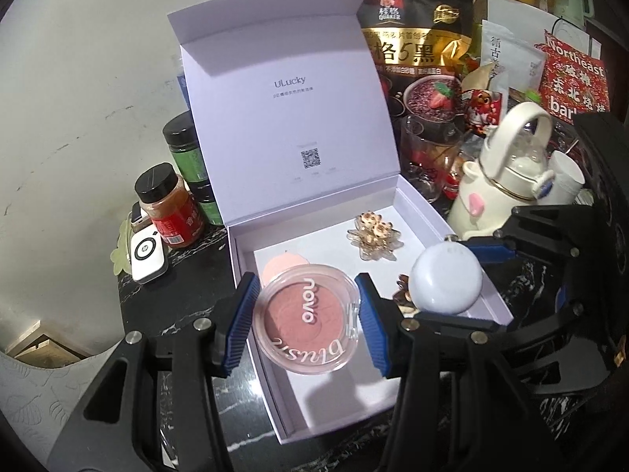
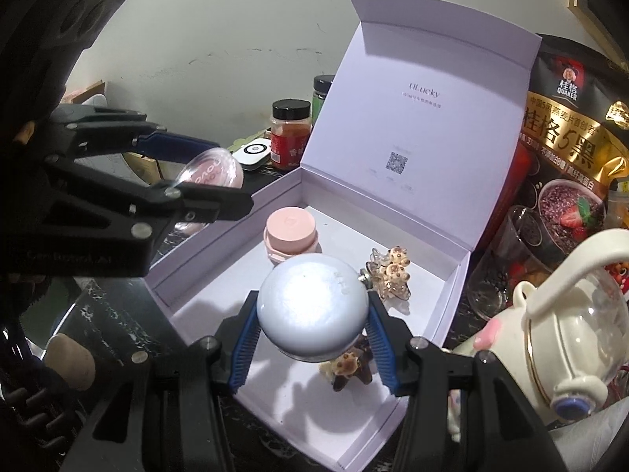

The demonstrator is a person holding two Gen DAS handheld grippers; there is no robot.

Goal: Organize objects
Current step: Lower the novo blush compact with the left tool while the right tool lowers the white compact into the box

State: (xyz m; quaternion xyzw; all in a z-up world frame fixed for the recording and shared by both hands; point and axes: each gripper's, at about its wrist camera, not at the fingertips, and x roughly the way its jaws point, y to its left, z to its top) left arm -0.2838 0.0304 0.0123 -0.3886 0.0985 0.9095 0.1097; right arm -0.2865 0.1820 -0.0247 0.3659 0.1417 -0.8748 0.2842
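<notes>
— Over the open white gift box (image 1: 464,251), low in both frames, what's done?
— Pink jar (image 2: 290,236) and two flower-shaped clips, probably hair claws, lie inside. The left gripper (image 1: 306,316) clamps the blush compact (image 1: 306,316); the right gripper (image 2: 312,340) clamps a white round case (image 2: 312,306). Both need setting down.
— Obstacles?
— The teapot (image 1: 507,181) and glass cup (image 1: 428,153) crowd the right wall.

The round clear-lidded pink blush compact (image 1: 307,321) reads "novo" and "blush". Inside the raised lid of the pale lilac cardboard box (image 1: 291,118) stands "ULucky" above a QR code. The black-and-gold oat bag (image 1: 416,51) shows "QUAKER" and a large "5". The red patterned packet (image 1: 576,74) says "Northeast"
</notes>
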